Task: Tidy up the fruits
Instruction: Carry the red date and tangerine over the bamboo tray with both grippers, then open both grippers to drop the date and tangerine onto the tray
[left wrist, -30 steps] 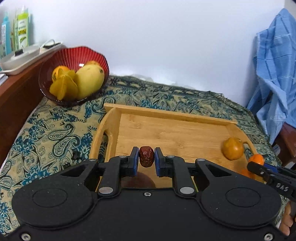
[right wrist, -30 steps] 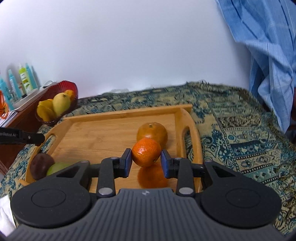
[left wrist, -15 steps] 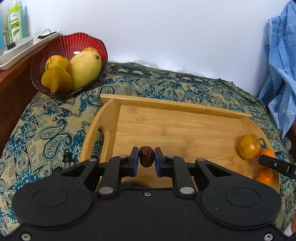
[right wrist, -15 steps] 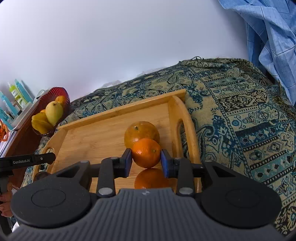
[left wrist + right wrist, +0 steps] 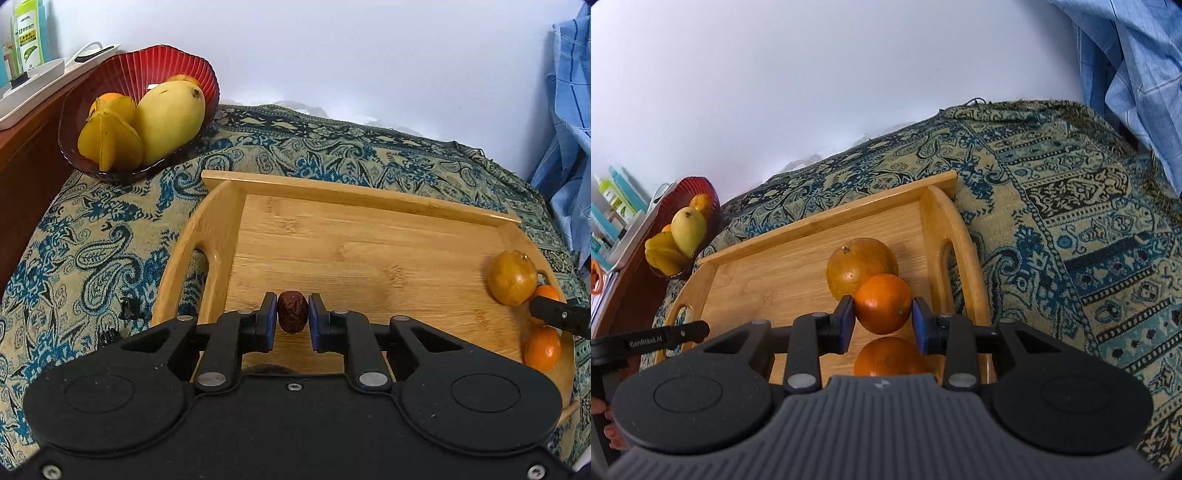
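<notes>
Two grippers we hold above the smooth bamboo tray (image 5: 369, 236) on paisley cloth (image 5: 92, 251). Our right gripper (image 5: 882, 319) clamps a glossy tangerine (image 5: 882, 308) before a dull, larger orange (image 5: 857, 267); another tangerine (image 5: 886, 358) below is half hidden. Our left gripper (image 5: 292, 319) pinches a wrinkled red date (image 5: 292, 311).

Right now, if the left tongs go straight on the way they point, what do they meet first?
Probably the bare floor of the wooden tray: the left tongs, shut on a red date, point down at it. Depth is unclear.

"GenRobot.AI" on left tool (image 5: 650, 341)
</notes>
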`<state>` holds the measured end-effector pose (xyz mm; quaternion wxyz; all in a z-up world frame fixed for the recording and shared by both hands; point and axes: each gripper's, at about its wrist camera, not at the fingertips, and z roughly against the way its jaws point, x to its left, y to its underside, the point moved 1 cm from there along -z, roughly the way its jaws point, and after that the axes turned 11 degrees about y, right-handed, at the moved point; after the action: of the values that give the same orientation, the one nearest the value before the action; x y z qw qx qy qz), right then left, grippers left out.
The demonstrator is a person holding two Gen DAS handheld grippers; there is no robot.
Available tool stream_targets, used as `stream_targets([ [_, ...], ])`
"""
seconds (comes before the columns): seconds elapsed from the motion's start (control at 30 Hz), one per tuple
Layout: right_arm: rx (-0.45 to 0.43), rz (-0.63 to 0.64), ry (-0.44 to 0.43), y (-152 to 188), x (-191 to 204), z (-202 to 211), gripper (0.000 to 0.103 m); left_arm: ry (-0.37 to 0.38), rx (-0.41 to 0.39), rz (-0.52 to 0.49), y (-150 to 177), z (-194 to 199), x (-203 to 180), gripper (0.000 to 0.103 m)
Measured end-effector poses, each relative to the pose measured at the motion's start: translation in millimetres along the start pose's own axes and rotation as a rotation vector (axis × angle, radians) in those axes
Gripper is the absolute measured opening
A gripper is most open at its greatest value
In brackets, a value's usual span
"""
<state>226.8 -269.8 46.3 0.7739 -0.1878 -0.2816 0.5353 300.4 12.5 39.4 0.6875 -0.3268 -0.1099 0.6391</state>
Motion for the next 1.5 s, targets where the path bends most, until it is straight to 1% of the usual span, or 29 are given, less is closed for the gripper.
stream_targets([
  [0.4,0.017,0.005,0.028,-2.2,3.0,-5.4,0.037,-0.027,0.017,-0.010,0.6,-8.2,2.5,0.017],
  [0.6,0.037,-0.001,0.027,-1.2,1.6,-9.9,0.037,-0.034,0.024,-0.011,2.0,-10.7,4.0,0.017],
  [0.73,0.035,0.005,0.028,-1.1,2.9,-9.8,0.038,-0.032,0.025,-0.008,1.6,-10.7,4.8,0.017],
  [0.77,0.035,0.005,0.026,-1.1,2.8,-9.9,0.039,-0.033,0.025,-0.007,1.5,-10.7,4.9,0.017],
  [0.8,0.034,0.004,0.022,-1.3,2.7,-9.7,0.044,-0.034,0.026,-0.008,1.5,-10.6,4.9,0.018],
  [0.87,0.029,0.005,0.022,-1.4,2.8,-9.0,0.045,-0.036,0.028,-0.009,1.3,-10.3,5.1,0.018],
  [0.9,0.027,0.008,0.017,-1.6,3.1,-8.6,0.048,-0.035,0.029,-0.011,1.2,-10.1,5.2,0.018],
  [0.93,0.025,0.009,0.014,-1.7,3.5,-8.1,0.059,-0.032,0.031,-0.015,1.4,-9.8,4.8,0.018],
  [1.0,0.020,0.011,0.009,-1.7,3.8,-6.8,0.064,-0.029,0.033,-0.027,1.8,-8.5,3.9,0.025],
  [1.07,0.012,0.007,0.000,-1.5,4.2,-4.6,0.067,-0.029,0.027,-0.034,2.8,-5.2,3.0,0.039],
  [1.2,-0.015,0.004,-0.015,-0.5,3.8,3.7,0.072,-0.022,0.011,-0.056,5.2,5.4,-0.3,0.046],
  [1.23,-0.028,0.006,-0.021,0.0,4.0,7.0,0.074,-0.021,0.007,-0.059,5.6,8.3,-1.1,0.049],
  [1.37,-0.093,0.030,-0.032,4.6,6.0,24.0,0.082,-0.003,-0.023,-0.062,9.4,24.6,-2.8,0.061],
  [1.4,-0.114,0.043,-0.035,6.8,7.4,29.5,0.084,0.005,-0.032,-0.061,11.2,29.9,-3.4,0.062],
  [1.47,-0.153,0.072,-0.035,11.5,10.0,40.4,0.087,0.019,-0.045,-0.068,15.2,39.1,-5.8,0.071],
  [1.5,-0.173,0.087,-0.034,13.6,11.6,46.0,0.089,0.025,-0.053,-0.073,17.8,44.5,-7.4,0.074],
])
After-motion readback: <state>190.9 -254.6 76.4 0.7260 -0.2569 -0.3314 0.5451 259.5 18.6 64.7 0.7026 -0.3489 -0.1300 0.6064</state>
